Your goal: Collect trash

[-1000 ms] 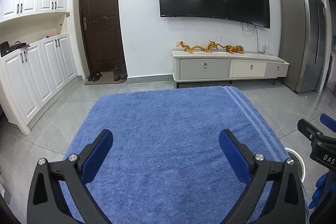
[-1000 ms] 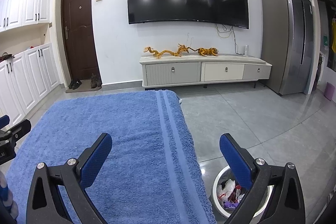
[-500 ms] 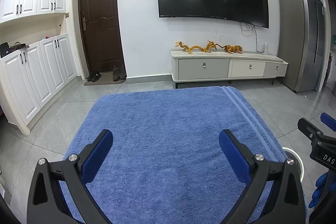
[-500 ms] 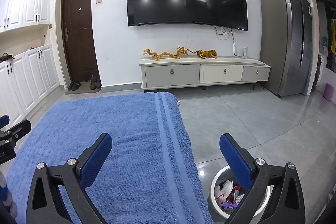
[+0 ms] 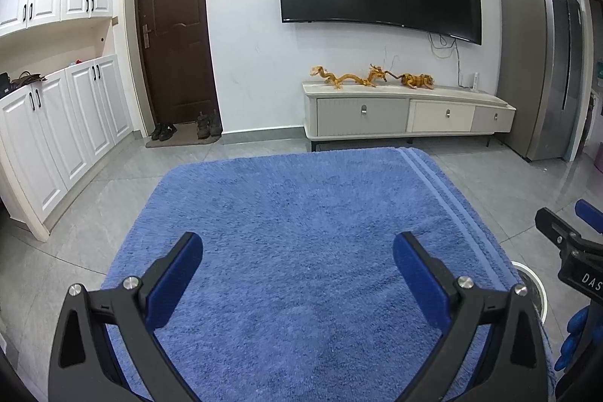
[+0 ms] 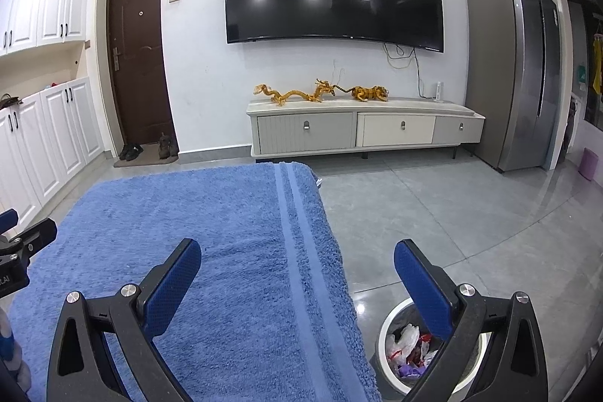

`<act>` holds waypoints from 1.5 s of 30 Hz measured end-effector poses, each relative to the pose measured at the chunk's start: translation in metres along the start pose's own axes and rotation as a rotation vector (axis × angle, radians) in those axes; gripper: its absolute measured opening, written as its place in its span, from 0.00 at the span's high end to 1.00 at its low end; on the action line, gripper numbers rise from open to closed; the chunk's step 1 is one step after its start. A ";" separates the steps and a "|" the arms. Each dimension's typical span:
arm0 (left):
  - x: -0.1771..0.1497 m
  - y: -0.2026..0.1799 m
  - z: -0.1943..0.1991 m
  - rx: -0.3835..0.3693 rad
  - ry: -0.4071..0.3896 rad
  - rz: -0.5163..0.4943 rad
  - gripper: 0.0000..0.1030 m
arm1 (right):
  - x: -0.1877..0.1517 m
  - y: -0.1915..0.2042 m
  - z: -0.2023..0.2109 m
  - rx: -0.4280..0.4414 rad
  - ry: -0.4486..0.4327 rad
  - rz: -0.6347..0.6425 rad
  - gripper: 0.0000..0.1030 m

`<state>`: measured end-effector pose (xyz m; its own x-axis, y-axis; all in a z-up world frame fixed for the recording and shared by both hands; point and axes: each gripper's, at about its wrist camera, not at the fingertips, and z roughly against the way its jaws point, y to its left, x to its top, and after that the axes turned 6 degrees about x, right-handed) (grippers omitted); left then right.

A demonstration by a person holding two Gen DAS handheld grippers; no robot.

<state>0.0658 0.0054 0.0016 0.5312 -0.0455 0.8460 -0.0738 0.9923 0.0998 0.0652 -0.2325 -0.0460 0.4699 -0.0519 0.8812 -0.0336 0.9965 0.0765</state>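
We are holding both grippers, left (image 5: 297,262) and right (image 6: 297,260), above the towel-covered desk (image 6: 211,232), jaws spread wide and gripping nothing. The trash (image 6: 409,345) is lying in the bin (image 6: 384,330) on the floor, just off the desk's right edge, under our right gripper's right jaw.

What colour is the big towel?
Blue, with darker blue stripes along one edge; the towel shows best in the right wrist view.
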 end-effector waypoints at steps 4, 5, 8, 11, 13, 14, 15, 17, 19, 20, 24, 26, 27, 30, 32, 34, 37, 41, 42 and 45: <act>0.000 -0.001 -0.013 -0.002 0.014 0.000 0.01 | 0.000 -0.001 -0.011 0.001 0.008 -0.004 0.00; 0.000 -0.001 -0.015 -0.003 0.017 -0.001 0.01 | -0.001 -0.003 -0.012 0.002 0.009 -0.007 0.00; 0.000 -0.002 -0.023 -0.001 0.023 -0.005 0.01 | 0.000 -0.004 -0.022 0.006 0.016 -0.013 0.00; -0.001 -0.001 -0.032 0.000 0.028 -0.005 0.01 | 0.002 -0.004 -0.032 0.011 0.020 -0.016 0.00; -0.001 -0.002 -0.039 -0.004 0.034 -0.006 0.01 | 0.004 -0.003 -0.040 0.016 0.026 -0.018 0.00; 0.000 -0.002 -0.043 -0.006 0.036 -0.007 0.01 | 0.004 -0.003 -0.043 0.018 0.028 -0.018 0.00; 0.000 -0.003 -0.048 -0.010 0.039 -0.006 0.01 | 0.004 -0.002 -0.046 0.019 0.029 -0.017 0.00; 0.002 -0.004 -0.057 -0.017 0.045 -0.006 0.01 | 0.005 -0.002 -0.052 0.021 0.033 -0.014 0.00; 0.004 -0.005 -0.063 -0.022 0.049 -0.008 0.01 | 0.007 -0.001 -0.059 0.023 0.036 -0.014 0.00; 0.004 -0.006 -0.067 -0.024 0.052 -0.008 0.01 | 0.007 -0.001 -0.061 0.025 0.037 -0.015 0.00; 0.006 -0.008 -0.079 -0.029 0.064 -0.006 0.01 | 0.010 0.001 -0.070 0.030 0.038 -0.014 0.00; 0.006 -0.009 -0.083 -0.029 0.068 -0.007 0.01 | 0.011 0.002 -0.072 0.031 0.040 -0.008 0.00; 0.007 -0.010 -0.084 -0.031 0.069 -0.008 0.01 | 0.010 0.002 -0.073 0.031 0.040 -0.006 0.00; 0.008 -0.014 -0.085 -0.029 0.063 -0.013 0.01 | 0.012 0.001 -0.075 0.028 0.035 -0.007 0.00; 0.009 -0.015 -0.086 -0.029 0.063 -0.014 0.01 | 0.012 0.000 -0.077 0.025 0.037 -0.009 0.00; 0.010 -0.015 -0.086 -0.025 0.062 -0.014 0.01 | 0.012 0.000 -0.078 0.026 0.039 -0.015 0.00; 0.011 -0.012 -0.083 -0.016 0.058 -0.011 0.01 | 0.012 0.001 -0.079 0.017 0.043 -0.007 0.00; 0.014 -0.004 -0.076 0.000 0.047 -0.005 0.01 | 0.014 0.003 -0.077 0.018 0.046 0.005 0.00; 0.013 -0.001 -0.075 0.003 0.048 -0.001 0.01 | 0.015 0.004 -0.077 0.013 0.050 0.014 0.00; 0.009 0.005 -0.072 0.011 0.052 0.008 0.01 | 0.013 0.008 -0.072 0.012 0.054 0.032 0.00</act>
<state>0.1313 0.0182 -0.0277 0.5740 -0.0316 0.8182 -0.0871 0.9912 0.0994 0.1343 -0.2200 -0.0678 0.5150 -0.0165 0.8570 -0.0593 0.9967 0.0548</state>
